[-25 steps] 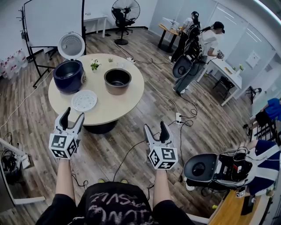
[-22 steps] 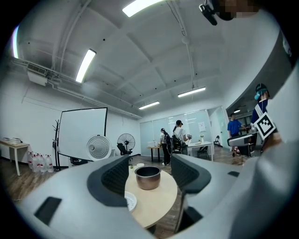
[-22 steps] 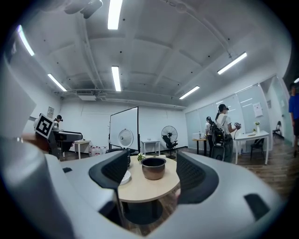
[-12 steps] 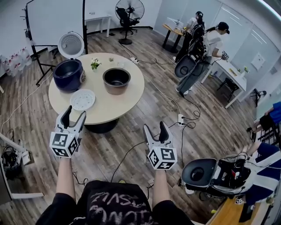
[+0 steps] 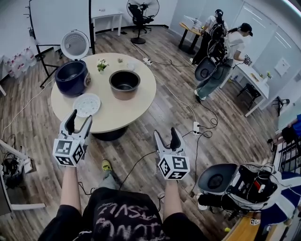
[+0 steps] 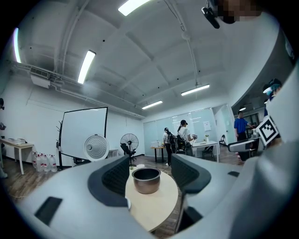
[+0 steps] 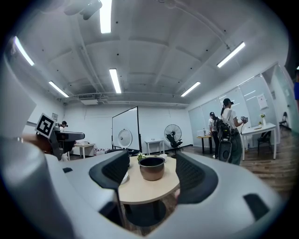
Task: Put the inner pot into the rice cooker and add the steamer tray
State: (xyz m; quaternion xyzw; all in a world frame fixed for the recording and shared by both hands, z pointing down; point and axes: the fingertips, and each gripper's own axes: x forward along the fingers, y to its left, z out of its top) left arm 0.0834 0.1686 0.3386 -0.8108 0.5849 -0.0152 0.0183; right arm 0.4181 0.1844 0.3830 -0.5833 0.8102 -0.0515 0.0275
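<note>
The dark metal inner pot (image 5: 124,84) stands empty on the round wooden table (image 5: 117,113); it also shows between the jaws as the pot (image 6: 146,180) and the pot (image 7: 152,168). The dark blue rice cooker (image 5: 72,77) sits at the table's left with its lid (image 5: 75,45) up. The white steamer tray (image 5: 86,104) lies flat in front of it. My left gripper (image 5: 77,121) is open at the table's near edge, holding nothing. My right gripper (image 5: 164,137) is open over the floor, short of the table.
A small plant (image 5: 101,65) and a small cup (image 5: 130,66) stand at the table's far side. Cables and a power strip (image 5: 195,127) lie on the wood floor. People stand at desks at the far right (image 5: 221,56). A whiteboard and a fan (image 5: 142,9) stand behind.
The view has shifted slightly toward the table; a foot now shows on the floor below. Both grippers keep their pose and stay open.
</note>
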